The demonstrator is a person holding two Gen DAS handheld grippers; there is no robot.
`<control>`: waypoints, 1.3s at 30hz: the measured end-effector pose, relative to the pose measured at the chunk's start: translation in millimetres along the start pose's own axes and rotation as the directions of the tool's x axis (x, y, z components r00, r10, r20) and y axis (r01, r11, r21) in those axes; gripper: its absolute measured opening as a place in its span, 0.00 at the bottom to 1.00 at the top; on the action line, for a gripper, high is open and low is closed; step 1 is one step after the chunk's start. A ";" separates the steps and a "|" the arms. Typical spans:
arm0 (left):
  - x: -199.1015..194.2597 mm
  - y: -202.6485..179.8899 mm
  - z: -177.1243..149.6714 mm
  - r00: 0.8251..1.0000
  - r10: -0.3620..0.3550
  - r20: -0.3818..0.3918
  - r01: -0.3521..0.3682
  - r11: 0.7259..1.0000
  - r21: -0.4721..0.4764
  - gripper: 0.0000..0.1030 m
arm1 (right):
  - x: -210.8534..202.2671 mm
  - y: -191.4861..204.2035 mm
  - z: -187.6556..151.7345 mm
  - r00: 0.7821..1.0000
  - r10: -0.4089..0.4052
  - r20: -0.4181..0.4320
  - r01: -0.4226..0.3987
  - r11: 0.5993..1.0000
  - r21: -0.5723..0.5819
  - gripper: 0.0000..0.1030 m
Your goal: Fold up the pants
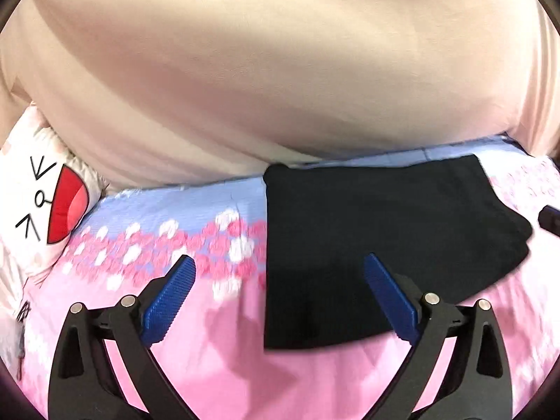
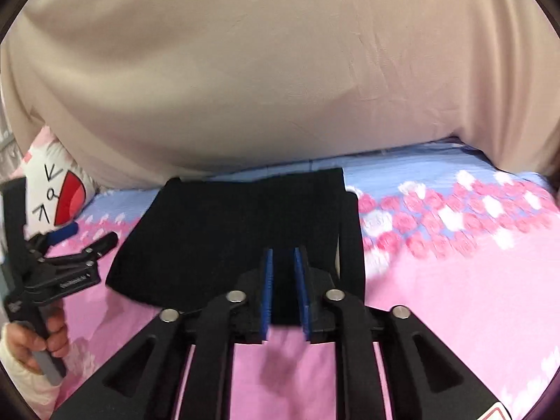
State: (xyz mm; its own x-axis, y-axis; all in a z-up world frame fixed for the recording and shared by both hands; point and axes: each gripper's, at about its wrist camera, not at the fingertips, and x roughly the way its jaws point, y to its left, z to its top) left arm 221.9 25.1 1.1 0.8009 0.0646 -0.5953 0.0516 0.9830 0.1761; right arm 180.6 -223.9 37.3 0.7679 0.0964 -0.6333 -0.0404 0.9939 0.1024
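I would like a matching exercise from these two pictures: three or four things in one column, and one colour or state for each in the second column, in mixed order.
Column A
1. pants
2. left gripper
3. right gripper
4. pillow

Column B
a. fingers spread wide, holding nothing
b. white, with a red mouth drawn on it
c. black, folded on the bed sheet
d. fingers close together, narrow gap

Pairs: 1-c, 2-a, 3-d, 4-b
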 end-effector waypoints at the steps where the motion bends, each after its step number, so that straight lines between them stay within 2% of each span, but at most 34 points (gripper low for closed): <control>1: -7.6 0.8 -3.7 1.000 -0.015 -0.008 0.015 1.000 -0.007 0.93 | -5.1 1.1 -7.1 1.000 -0.010 0.002 0.010 1.000 0.004 0.19; 3: -19.5 -25.5 -4.8 1.000 -0.023 -0.008 0.023 1.000 -0.012 0.93 | -13.3 8.6 -23.7 1.000 -0.011 0.003 0.011 1.000 0.013 0.20; 8: -48.3 -33.2 -22.9 1.000 -0.020 -0.011 0.020 1.000 -0.010 0.93 | -33.5 9.2 -53.8 1.000 -0.003 0.019 0.002 0.998 0.061 0.21; 10: -57.6 -35.8 -32.4 1.000 -0.026 -0.017 0.026 0.999 -0.020 0.93 | -40.5 12.6 -59.0 1.000 0.002 0.025 -0.004 0.997 0.074 0.24; 13: -74.5 -38.5 -41.4 1.000 -0.024 -0.006 0.024 0.999 -0.025 0.93 | -54.9 21.2 -63.7 0.998 -0.014 0.057 0.010 0.997 0.071 0.34; 21: -107.1 -41.6 -67.0 0.999 -0.041 -0.002 0.041 0.998 -0.051 0.93 | -89.8 41.4 -80.5 0.995 0.013 0.101 -0.020 0.997 0.072 0.34; 24: -116.6 -39.9 -76.3 1.000 -0.029 0.006 0.030 0.998 -0.057 0.93 | -98.4 48.7 -85.6 0.994 0.011 0.113 -0.019 0.998 0.066 0.37; 26: -123.6 -39.7 -81.2 1.000 -0.024 0.012 0.025 0.998 -0.053 0.93 | -102.1 53.2 -88.7 0.993 0.003 0.120 -0.010 0.998 0.060 0.42; 30: -144.1 -41.2 -88.4 0.999 -0.015 0.046 0.017 0.999 -0.039 0.95 | -108.5 64.4 -96.1 0.992 -0.005 0.124 0.001 1.000 0.031 0.43; 35: -166.4 -44.1 -94.7 0.991 0.083 0.104 -0.081 0.996 -0.024 0.95 | -114.1 71.4 -101.2 0.992 0.004 0.123 -0.007 1.000 0.029 0.43; 39: -173.9 -39.8 -97.9 0.993 0.057 0.106 -0.052 0.998 -0.047 0.95 | -120.5 76.3 -104.4 0.991 0.002 0.131 -0.004 1.000 0.016 0.43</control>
State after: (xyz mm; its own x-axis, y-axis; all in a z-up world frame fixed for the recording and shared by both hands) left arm 22.1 -8.5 20.9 0.8613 0.1016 -0.4978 -0.0179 0.9853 0.1701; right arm 18.2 -154.2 41.4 0.8447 0.0909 -0.5274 -0.0334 0.9925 0.1177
